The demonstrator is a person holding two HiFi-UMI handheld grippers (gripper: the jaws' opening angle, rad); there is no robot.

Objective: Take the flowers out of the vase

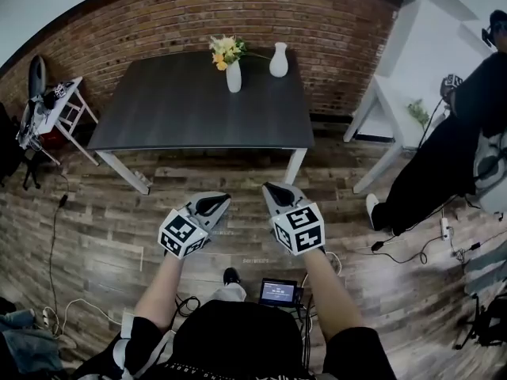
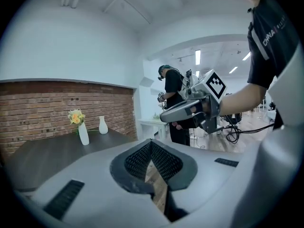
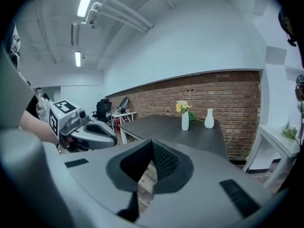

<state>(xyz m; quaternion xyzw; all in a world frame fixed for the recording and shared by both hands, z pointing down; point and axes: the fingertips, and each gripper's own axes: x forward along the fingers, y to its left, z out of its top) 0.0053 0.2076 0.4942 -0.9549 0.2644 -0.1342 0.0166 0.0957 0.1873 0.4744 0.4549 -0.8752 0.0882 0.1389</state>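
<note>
Yellow and orange flowers (image 1: 226,51) stand in a slim white vase (image 1: 234,77) at the far side of a dark table (image 1: 190,109). A second white vase (image 1: 279,60), empty, stands just right of it. Both grippers hover over the wooden floor well short of the table's near edge. My left gripper (image 1: 221,200) is shut and holds nothing. My right gripper (image 1: 270,188) is shut and empty too. The left gripper view shows the flowers (image 2: 76,117) and their vase (image 2: 83,134) far off, and the right gripper view shows the flowers (image 3: 182,107) in the vase (image 3: 185,121).
A brick wall (image 1: 238,14) runs behind the table. A person in black (image 1: 444,157) stands at the right by a white table (image 1: 396,109). A small white side table with gear (image 1: 55,109) is at the left. Cables and a small screen (image 1: 279,293) lie on the floor.
</note>
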